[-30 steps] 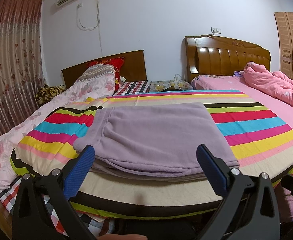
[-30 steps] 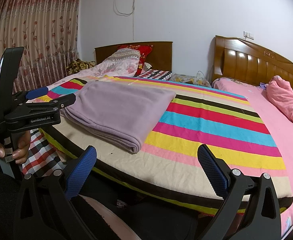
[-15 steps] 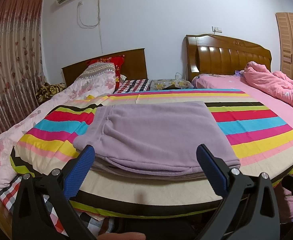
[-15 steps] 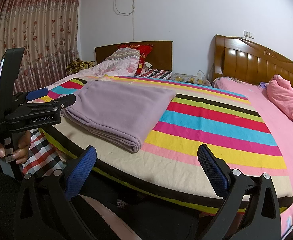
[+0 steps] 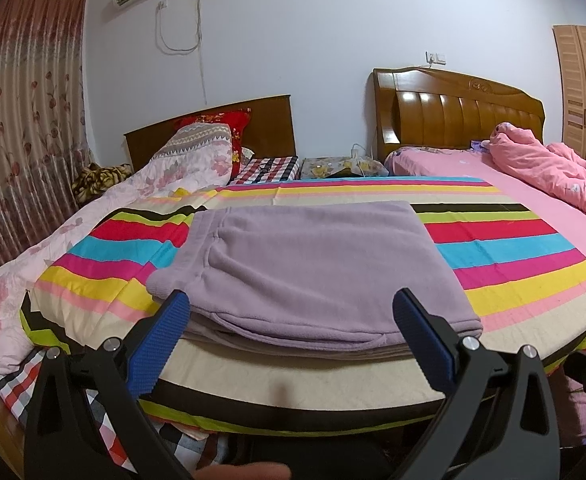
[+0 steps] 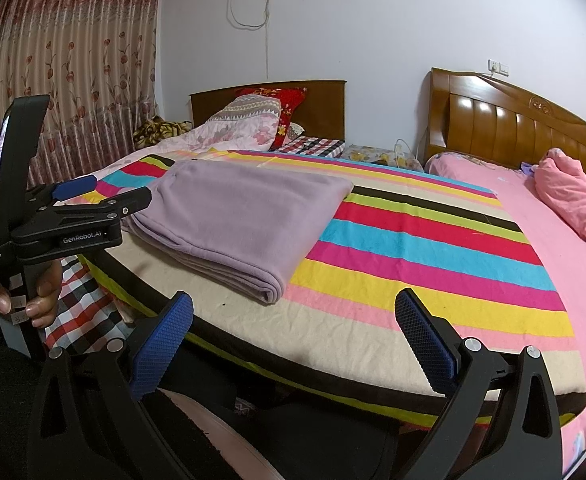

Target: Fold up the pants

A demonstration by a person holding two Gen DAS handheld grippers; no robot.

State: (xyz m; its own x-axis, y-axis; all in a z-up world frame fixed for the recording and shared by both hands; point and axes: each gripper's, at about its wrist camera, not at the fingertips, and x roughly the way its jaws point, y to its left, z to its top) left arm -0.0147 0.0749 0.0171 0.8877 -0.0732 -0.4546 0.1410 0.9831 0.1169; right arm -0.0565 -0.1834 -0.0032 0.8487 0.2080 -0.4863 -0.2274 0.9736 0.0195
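The pants [image 5: 313, 268] lie folded into a flat lilac rectangle on the striped sheet [image 5: 513, 256] near the front edge of the bed [image 6: 373, 344], waistband toward the left, layered edges facing the cameras. Compared with half a second ago and a second ago, almost nothing differs: the pants keep the same shape and place, and both views have shifted only slightly, the left one now sitting a touch closer to the folded edge. The left gripper [image 5: 293, 332] hangs just in front of the pants with its blue fingers [image 5: 161, 344] spread wide and released, holding nothing, its tips near the cloth but, as far as can be told, not pressing it. In the right view this same gripper [image 6: 105, 196] appears from the side, gripped by a hand [image 6: 33, 300], its tips at the pants' near left corner. The right gripper [image 6: 293, 328] is off to the right of the pants, well apart from them, over bare sheet, its fingers [image 6: 425, 340] likewise wide apart and empty. A pink quilt [image 5: 553, 176] lies on the neighbouring bed.
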